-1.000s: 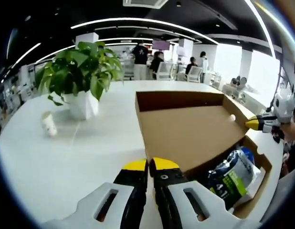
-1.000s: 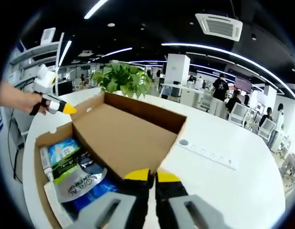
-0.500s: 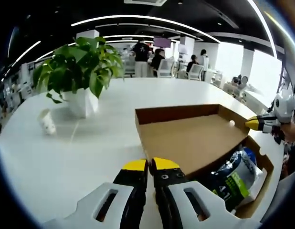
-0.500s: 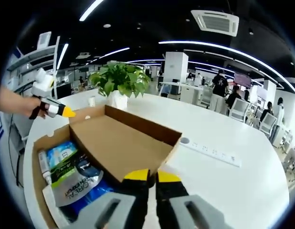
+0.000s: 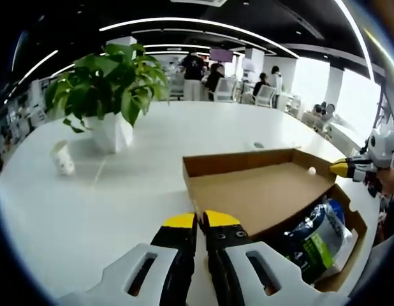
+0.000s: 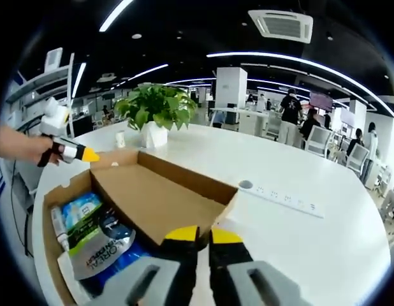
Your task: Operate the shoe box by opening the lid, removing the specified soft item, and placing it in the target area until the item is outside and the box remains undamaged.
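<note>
Both grippers, left yellow-tipped gripper [image 5: 201,221] and right yellow-tipped gripper [image 6: 201,234], are pinching the brown cardboard shoe-box lid [image 5: 257,194] (hinged open); 1 blue-grey soft pouch [image 6: 101,245] is lying inside the box.

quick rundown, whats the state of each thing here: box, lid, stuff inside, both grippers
brown cardboard shoe box: open, upright on the white table
brown cardboard lid: folded back, inside face up
soft plastic pouches: lying inside the box, not yet removed
left gripper: jaws together at the lid edge
right gripper: jaws together at the lid edge
green potted plant: upright
</note>
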{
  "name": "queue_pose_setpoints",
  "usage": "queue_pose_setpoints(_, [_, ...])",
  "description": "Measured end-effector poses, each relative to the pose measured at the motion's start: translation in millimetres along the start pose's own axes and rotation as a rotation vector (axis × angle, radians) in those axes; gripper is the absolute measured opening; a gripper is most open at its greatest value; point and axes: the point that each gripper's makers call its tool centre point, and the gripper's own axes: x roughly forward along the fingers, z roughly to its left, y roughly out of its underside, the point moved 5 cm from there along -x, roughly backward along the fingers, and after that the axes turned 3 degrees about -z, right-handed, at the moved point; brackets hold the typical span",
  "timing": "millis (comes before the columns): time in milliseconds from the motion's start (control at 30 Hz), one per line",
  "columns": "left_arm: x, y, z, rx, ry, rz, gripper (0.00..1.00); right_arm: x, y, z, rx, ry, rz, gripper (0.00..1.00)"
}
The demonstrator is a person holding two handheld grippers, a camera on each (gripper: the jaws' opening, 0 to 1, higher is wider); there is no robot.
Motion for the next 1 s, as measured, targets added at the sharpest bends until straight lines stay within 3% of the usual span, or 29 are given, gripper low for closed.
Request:
queue_pose_setpoints(600, [-1.1, 1.7, -2.3, 0.025, 0.003, 0.013, 0.03, -4.1, 1.2, 2.2, 0.03, -0.006, 0.015, 0.04])
queue_pose_setpoints(1000, [-18.6, -6.5, -7.7, 0.039, -0.006, -0.011, 0.11, -33.5, -8.3, 13.1, 0.033, -0.04, -0.028, 0.1])
